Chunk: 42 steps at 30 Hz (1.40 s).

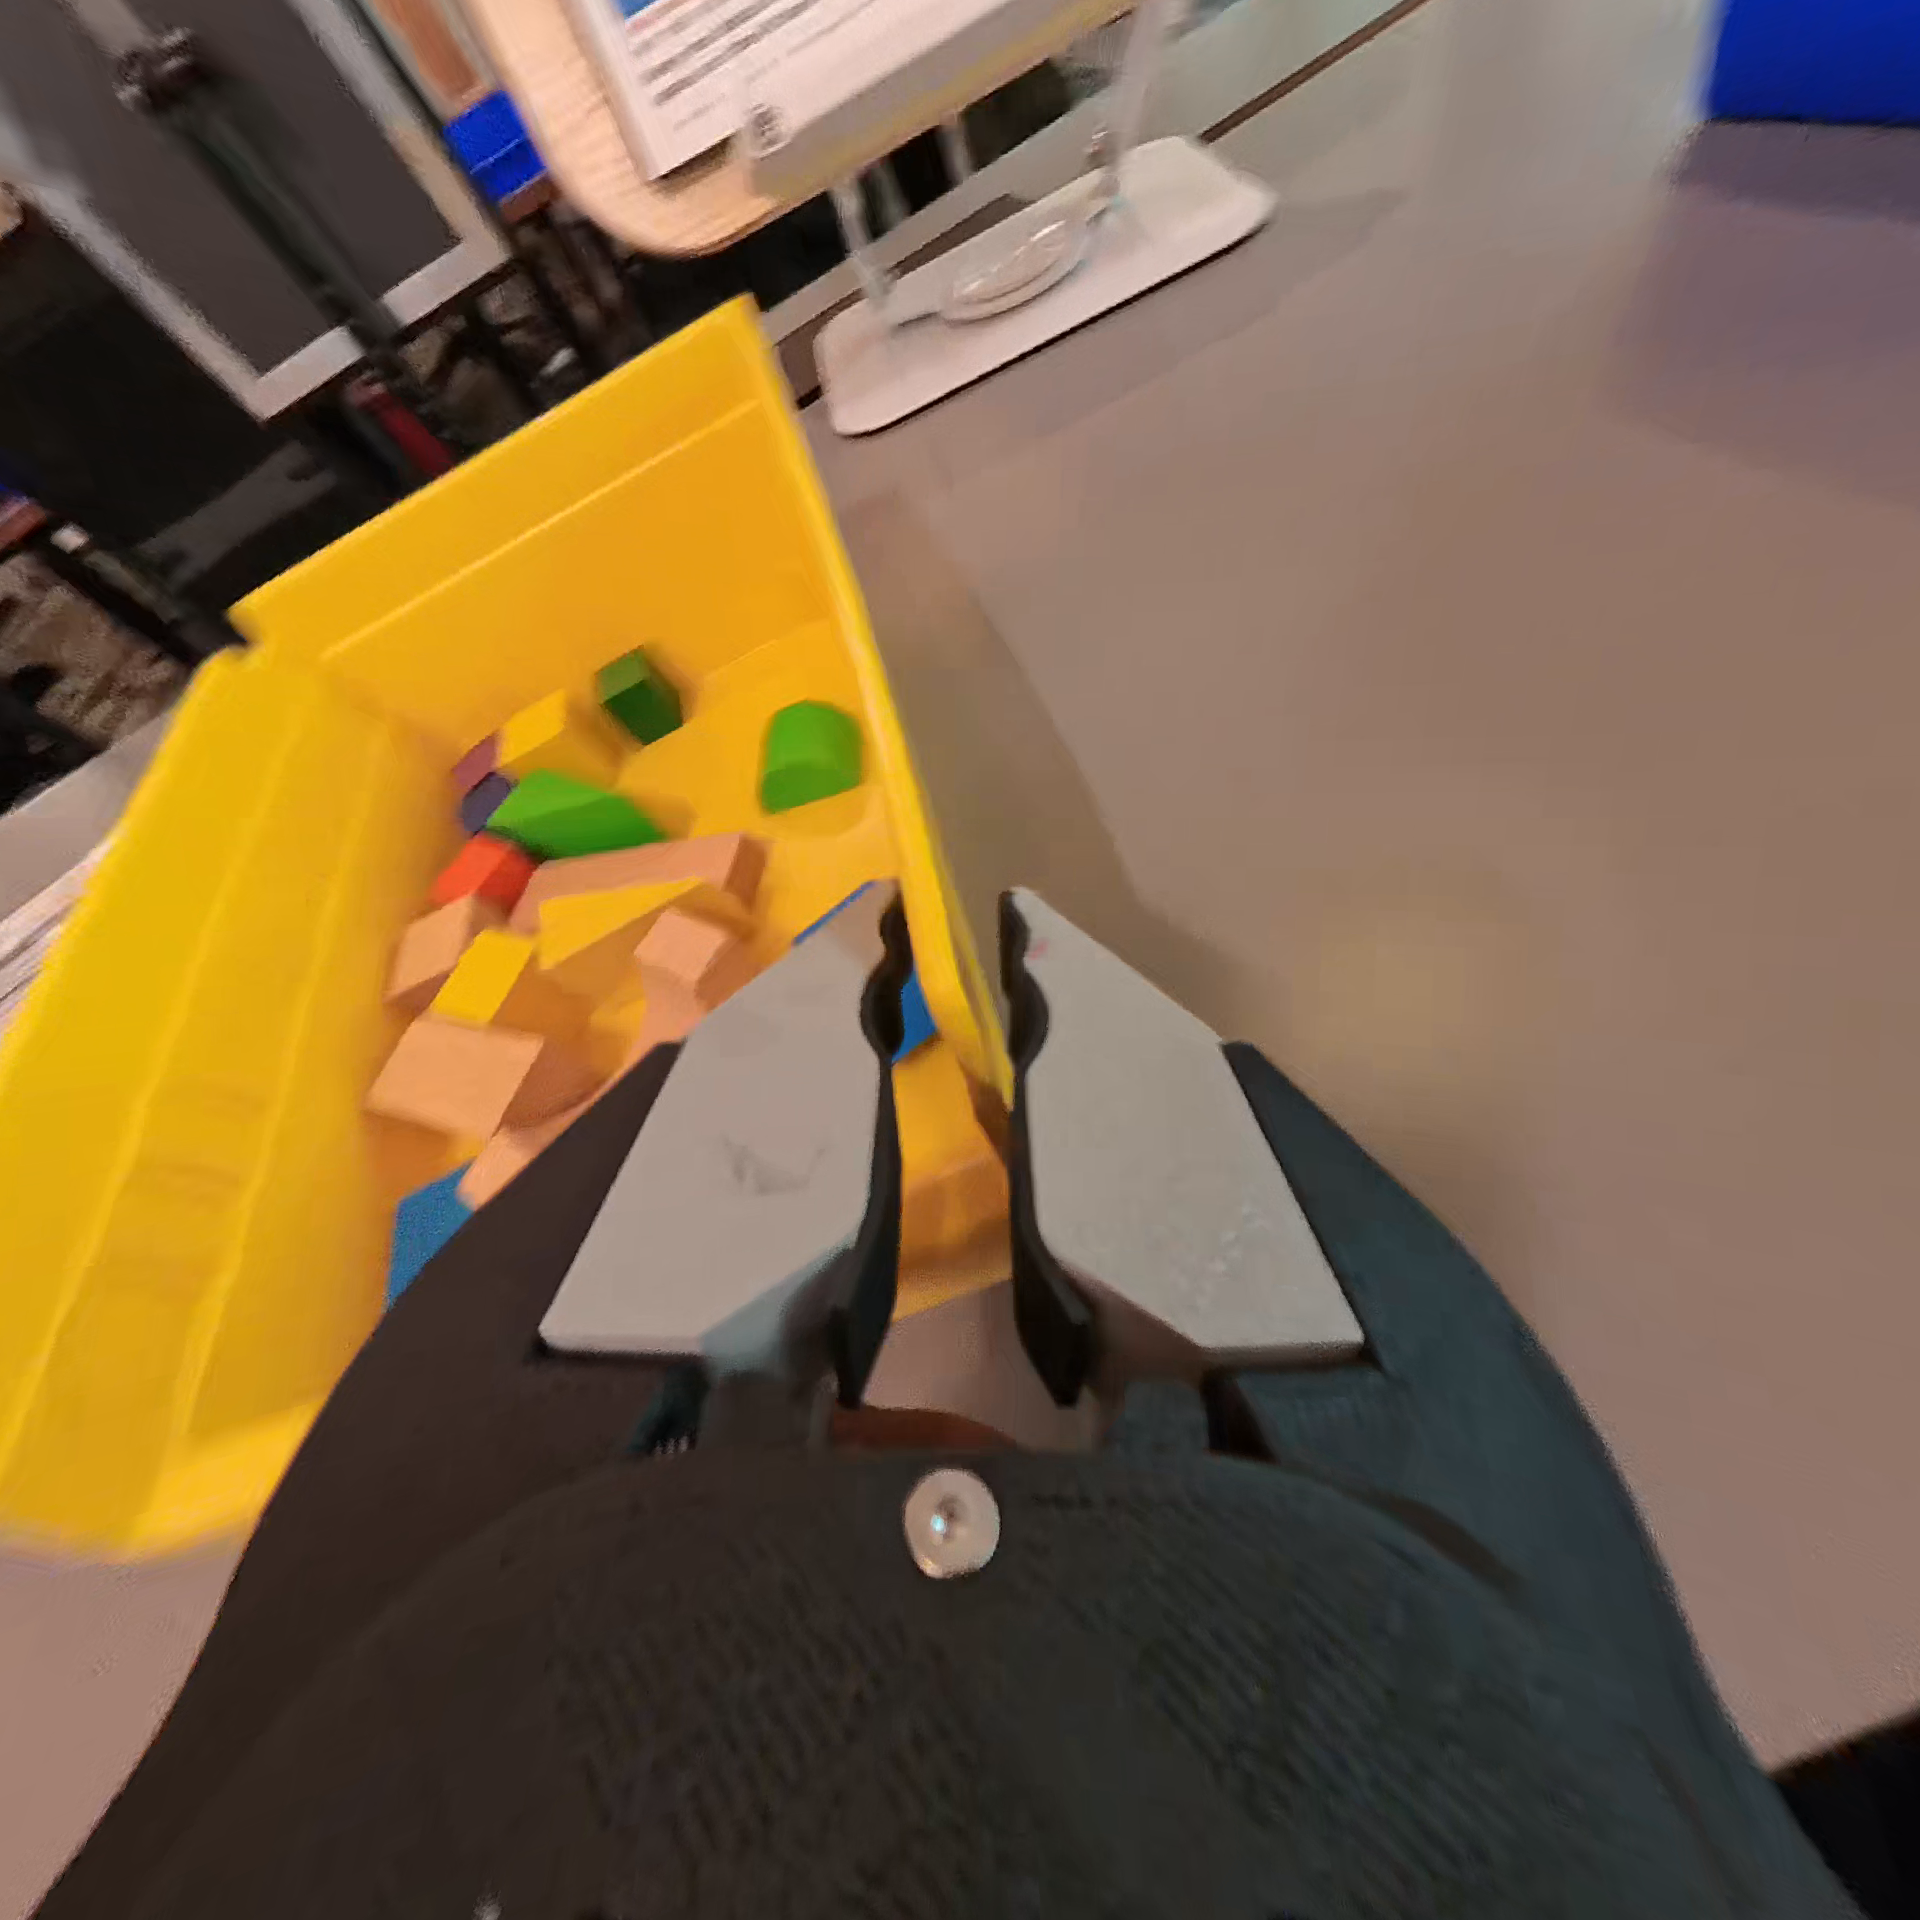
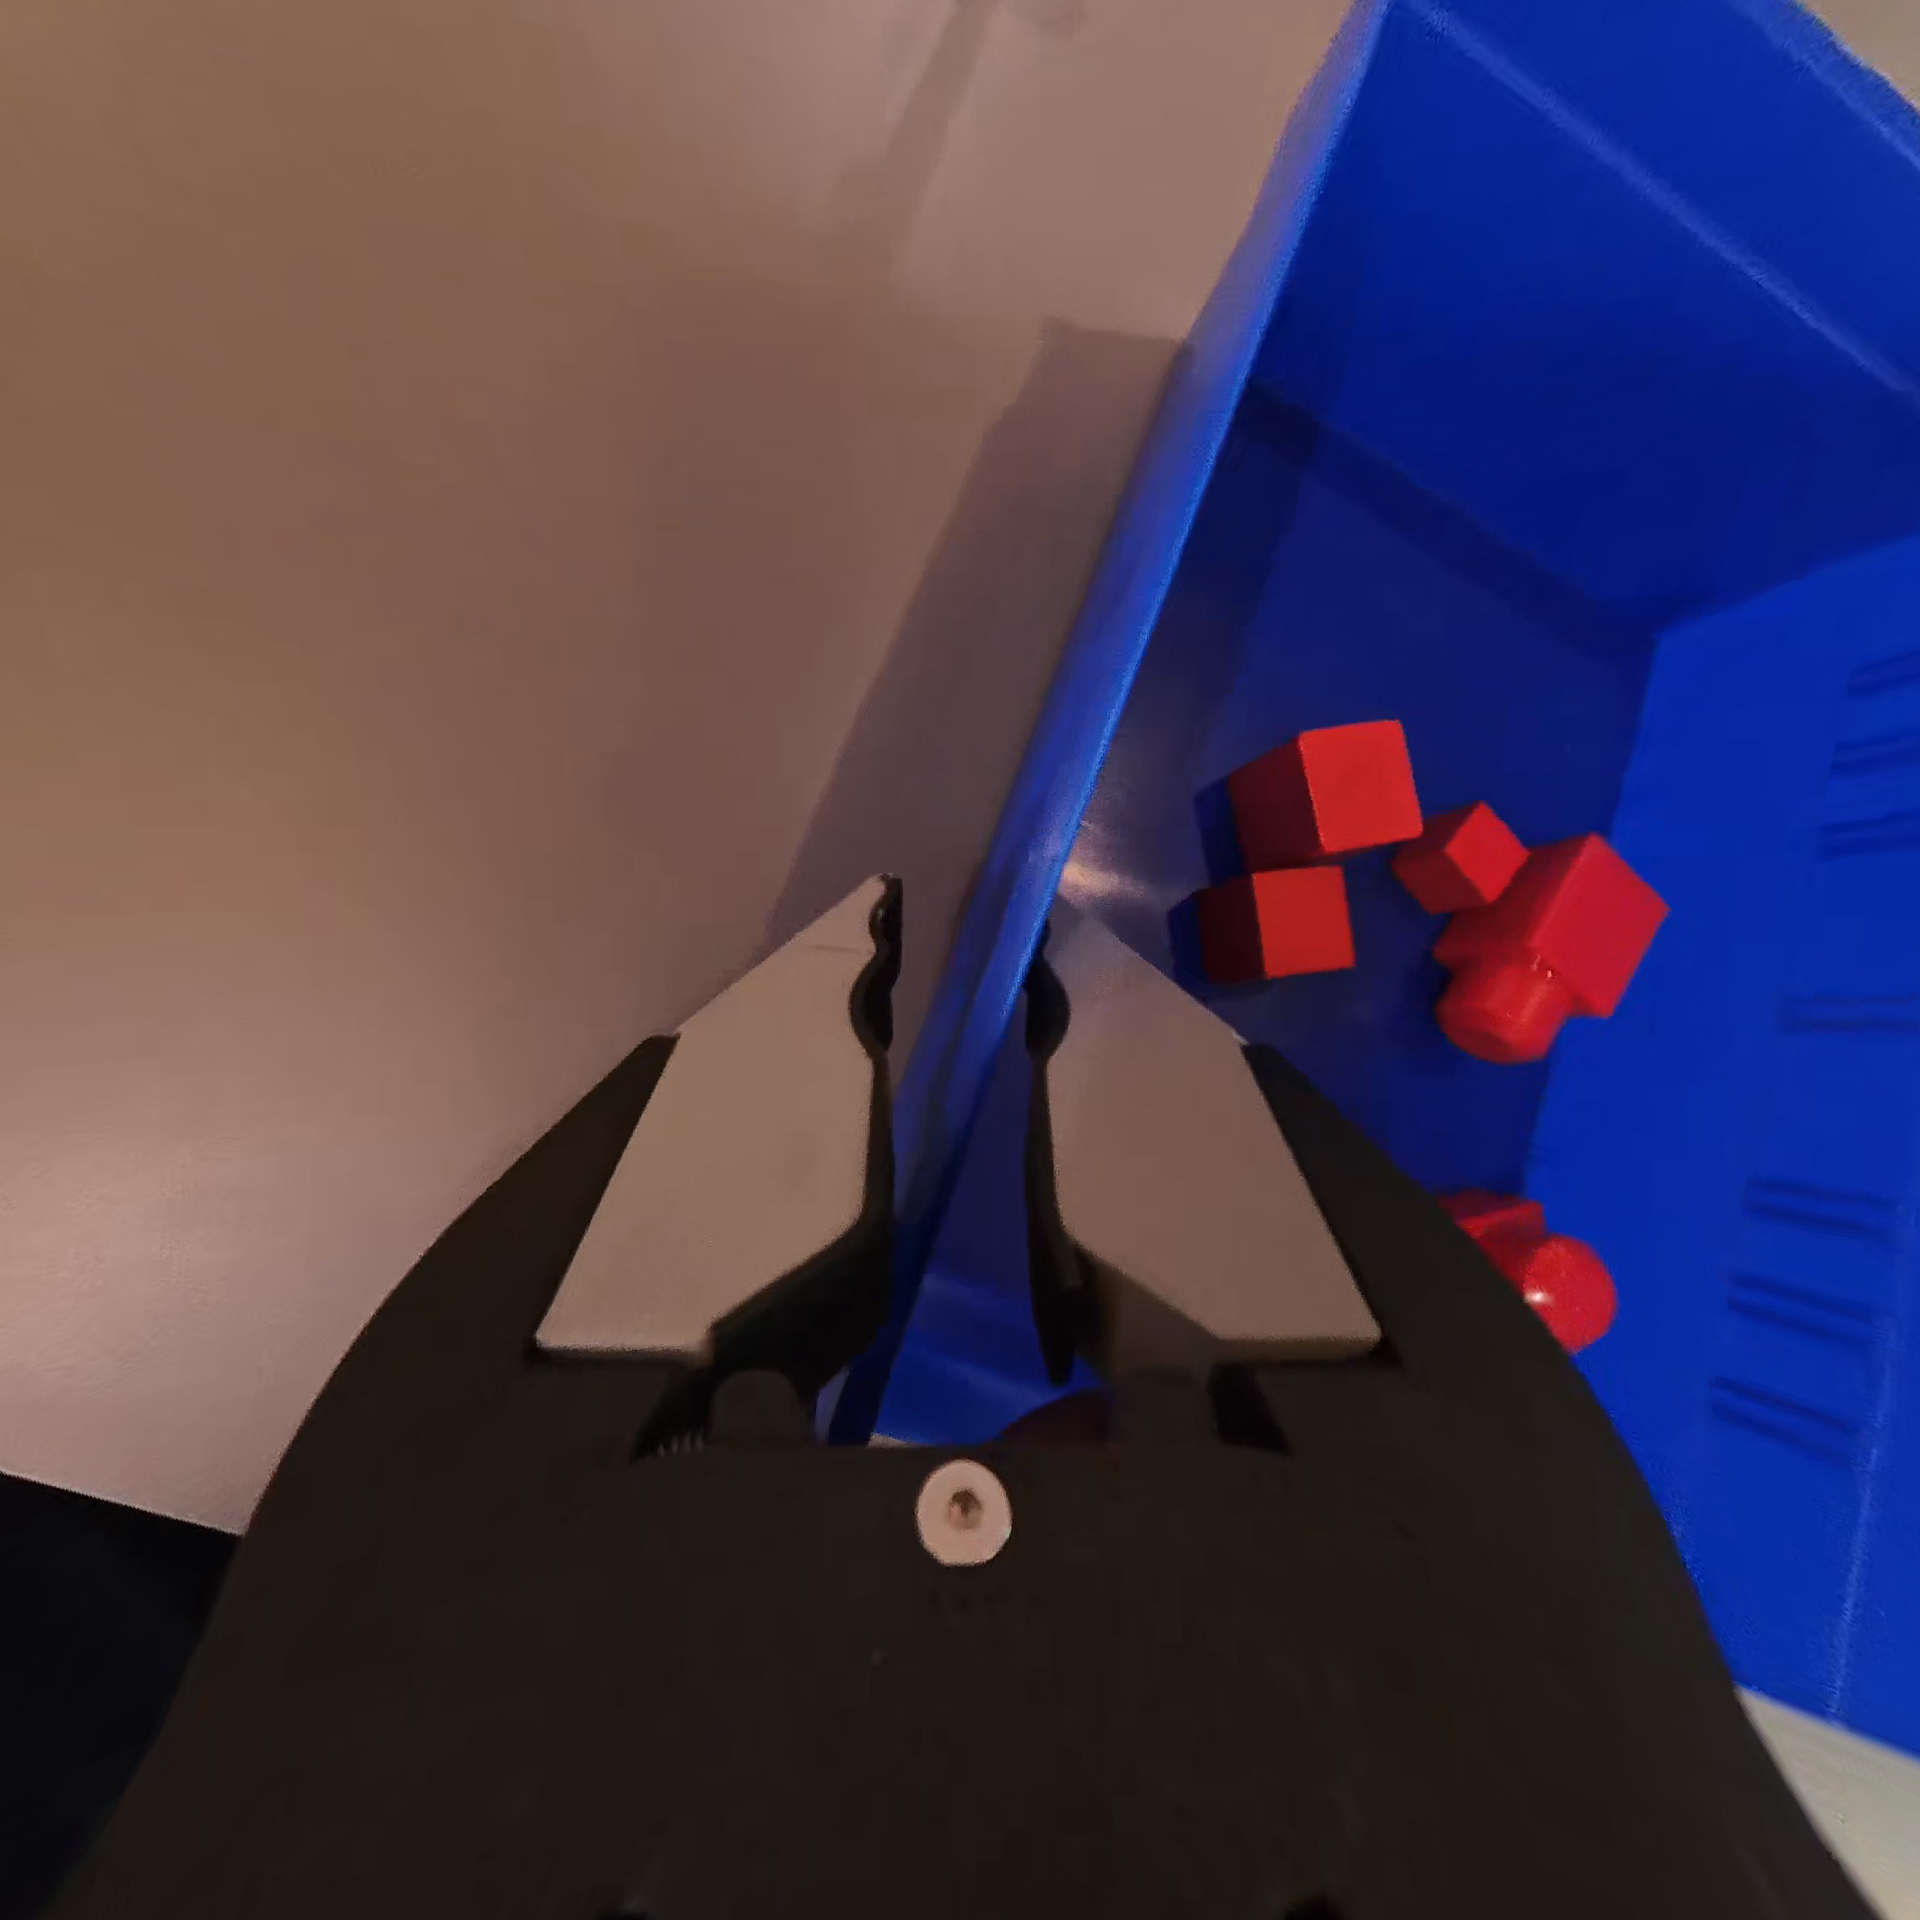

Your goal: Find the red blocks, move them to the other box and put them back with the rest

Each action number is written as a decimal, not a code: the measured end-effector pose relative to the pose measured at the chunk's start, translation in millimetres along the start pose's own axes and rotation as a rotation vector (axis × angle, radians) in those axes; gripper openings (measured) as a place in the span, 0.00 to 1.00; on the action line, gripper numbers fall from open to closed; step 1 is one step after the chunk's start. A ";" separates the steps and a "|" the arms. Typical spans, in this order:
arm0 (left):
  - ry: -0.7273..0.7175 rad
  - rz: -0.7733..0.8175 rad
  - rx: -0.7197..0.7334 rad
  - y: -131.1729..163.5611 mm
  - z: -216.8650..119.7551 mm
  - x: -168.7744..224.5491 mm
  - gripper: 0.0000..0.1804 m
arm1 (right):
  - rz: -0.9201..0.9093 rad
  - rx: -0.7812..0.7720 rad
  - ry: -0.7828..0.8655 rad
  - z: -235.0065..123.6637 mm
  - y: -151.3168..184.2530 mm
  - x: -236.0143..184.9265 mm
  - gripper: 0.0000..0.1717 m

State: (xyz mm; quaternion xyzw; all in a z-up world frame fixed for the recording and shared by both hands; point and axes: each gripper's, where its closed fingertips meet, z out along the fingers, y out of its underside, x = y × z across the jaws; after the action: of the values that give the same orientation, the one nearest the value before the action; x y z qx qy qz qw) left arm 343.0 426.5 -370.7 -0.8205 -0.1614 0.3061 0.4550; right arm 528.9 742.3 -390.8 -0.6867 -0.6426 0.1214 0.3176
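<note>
My left gripper (image 1: 951,899) is shut on the right wall of the yellow box (image 1: 582,540), one finger inside and one outside. The box holds several wooden, yellow, green and blue blocks, and one red block (image 1: 483,871) among them. This view is blurred. My right gripper (image 2: 966,914) is shut on the left wall of the blue box (image 2: 1455,416), gripping it the same way. Inside the blue box lie several red blocks (image 2: 1351,790) and red peg-shaped pieces (image 2: 1507,997).
Both boxes stand on a grey table (image 1: 1455,727). A white stand base (image 1: 1049,281) with a clear holder sits behind the yellow box. A blue corner (image 1: 1818,52) shows at the far right. The table's near edge (image 2: 104,1496) lies to my lower left.
</note>
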 end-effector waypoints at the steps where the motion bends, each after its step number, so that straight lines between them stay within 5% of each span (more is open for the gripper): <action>1: -0.053 -0.002 -0.018 7.1 -2.2 -19.0 0.02 | 0.008 -0.001 0.003 -1.6 3.1 6.7 0.08; 5: 0.032 -0.087 -0.008 23.2 -13.1 -51.5 0.01 | 0.042 -0.007 -0.002 -7.3 14.7 29.9 0.02; 10: 0.049 -0.122 0.101 2.9 -27.7 -65.5 0.01 | -0.015 -0.021 -0.014 -4.2 10.4 13.0 0.03; 20: 0.000 -0.121 0.187 -20.1 -52.6 -80.8 0.00 | -0.052 0.081 -0.283 -2.1 -51.7 -124.9 0.06; 28: -0.075 -0.048 0.287 -72.8 -101.8 -116.3 0.00 | -0.182 0.104 -0.269 0.5 -98.3 -223.9 0.04; 36: -0.158 0.018 0.347 -117.9 -125.7 -152.8 0.00 | -0.223 0.326 -0.512 -29.0 -171.3 -351.8 0.17; 39: -0.162 0.058 0.341 -124.9 -125.6 -146.4 0.00 | -0.204 0.479 -0.570 -70.3 -189.9 -344.0 0.06; 42: -0.115 0.070 0.358 -134.5 -123.3 -130.3 0.00 | -0.145 0.547 -0.567 -93.0 -190.0 -300.4 0.10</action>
State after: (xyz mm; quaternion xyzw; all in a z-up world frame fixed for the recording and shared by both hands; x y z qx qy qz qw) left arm 325.9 347.7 -161.5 -0.7127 -0.1015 0.3919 0.5729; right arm 385.9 422.7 -279.3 -0.4690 -0.6955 0.4498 0.3066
